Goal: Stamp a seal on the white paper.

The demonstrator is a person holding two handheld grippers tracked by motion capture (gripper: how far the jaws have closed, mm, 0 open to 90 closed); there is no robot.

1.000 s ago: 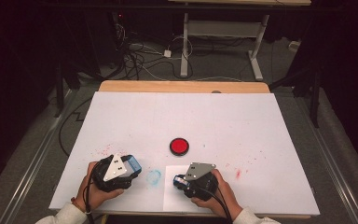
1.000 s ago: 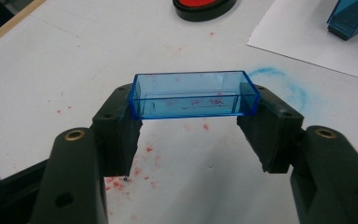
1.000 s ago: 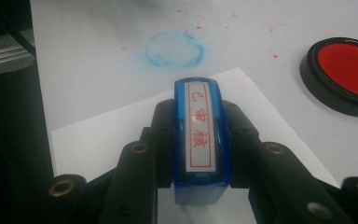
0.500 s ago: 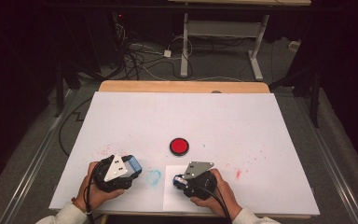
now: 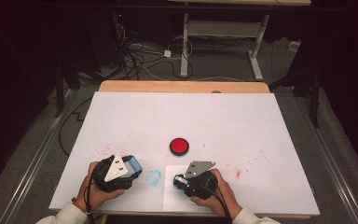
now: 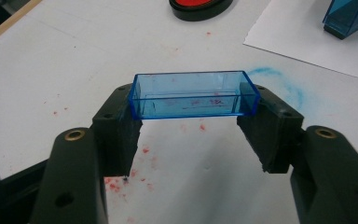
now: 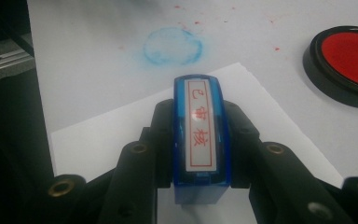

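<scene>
My left gripper (image 6: 189, 123) is shut on a clear blue plastic cap (image 6: 193, 93), gripped by its two short ends just above the table; from above this gripper (image 5: 133, 168) sits near the front left edge. My right gripper (image 7: 200, 135) is shut on a blue stamp (image 7: 200, 135) with a white label bearing red characters, held over a white sheet of paper (image 7: 116, 135). In the high view the right gripper (image 5: 179, 181) is at the front centre over the paper (image 5: 172, 198). A round red ink pad (image 5: 179, 145) lies just beyond both grippers.
The white table top (image 5: 223, 116) carries a blue smudge ring (image 5: 154, 177) between the grippers and red ink specks (image 5: 240, 172) on both sides. A wooden strip (image 5: 182, 87) borders the far edge. Beyond it are desk legs and cables on the floor.
</scene>
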